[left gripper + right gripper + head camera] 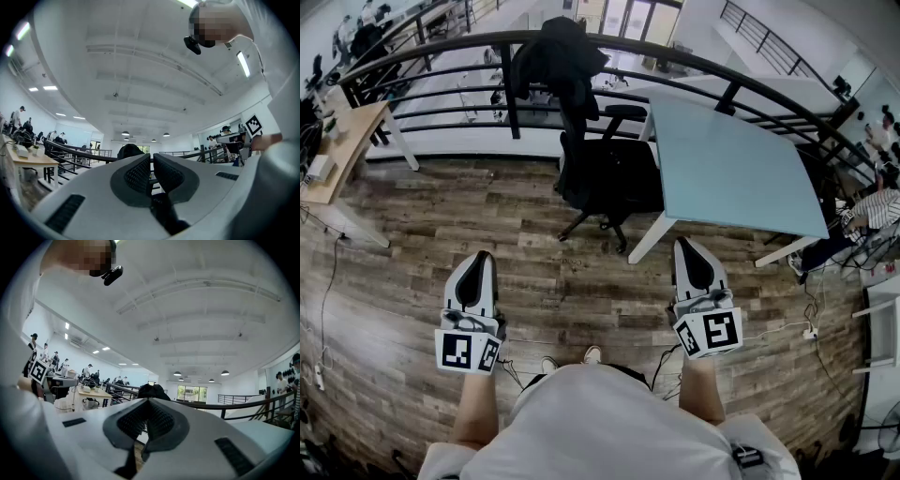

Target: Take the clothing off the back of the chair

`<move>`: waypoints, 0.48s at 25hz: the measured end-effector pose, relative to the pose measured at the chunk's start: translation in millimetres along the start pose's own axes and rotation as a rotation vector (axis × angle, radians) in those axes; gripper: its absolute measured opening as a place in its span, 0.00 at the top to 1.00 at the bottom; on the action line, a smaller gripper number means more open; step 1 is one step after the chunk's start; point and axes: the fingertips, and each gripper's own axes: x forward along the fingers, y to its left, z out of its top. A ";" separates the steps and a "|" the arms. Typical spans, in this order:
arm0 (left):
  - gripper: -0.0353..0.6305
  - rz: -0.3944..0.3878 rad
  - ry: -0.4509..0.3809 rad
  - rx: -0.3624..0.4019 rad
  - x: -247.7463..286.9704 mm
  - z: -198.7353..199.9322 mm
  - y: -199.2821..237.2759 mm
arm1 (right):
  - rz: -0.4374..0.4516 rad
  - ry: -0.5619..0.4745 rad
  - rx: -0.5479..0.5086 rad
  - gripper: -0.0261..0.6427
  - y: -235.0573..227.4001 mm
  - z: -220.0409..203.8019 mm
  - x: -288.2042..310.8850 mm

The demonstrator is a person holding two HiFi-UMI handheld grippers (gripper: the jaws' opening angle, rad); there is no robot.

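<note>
A dark piece of clothing [558, 58] hangs over the back of a black office chair [605, 173], which stands at the far side of the wooden floor by a pale blue table [736, 164]. My left gripper [475, 279] and right gripper [695, 265] are held side by side well short of the chair, both pointing toward it. Both are shut with nothing between the jaws. In the left gripper view the clothing [130, 151] shows as a dark hump just past the left gripper [151, 159]. In the right gripper view the clothing [152, 391] rises just above the right gripper [148, 404].
A curved black railing [422, 52] runs behind the chair. A wooden desk [347, 141] stands at the left. Cables [328, 281] lie on the floor on both sides. People [872, 211] sit at the right edge, beside white furniture [881, 328].
</note>
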 end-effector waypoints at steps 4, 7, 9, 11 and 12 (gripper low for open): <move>0.89 0.010 -0.006 0.006 7.9 3.5 -5.1 | 0.012 -0.001 -0.001 0.93 -9.3 -0.9 4.7; 0.89 0.022 -0.002 0.014 10.5 2.9 -10.8 | 0.043 0.001 0.016 0.93 -14.5 -5.8 8.3; 0.89 0.035 0.003 0.021 12.3 1.9 -13.8 | 0.088 -0.002 0.058 0.93 -17.2 -10.4 13.7; 0.89 0.051 0.009 0.027 13.9 -0.2 -16.7 | 0.127 0.003 0.092 0.93 -20.7 -17.0 19.3; 0.89 0.061 0.014 0.030 13.9 -2.0 -18.5 | 0.139 0.008 0.093 0.93 -22.5 -21.2 21.2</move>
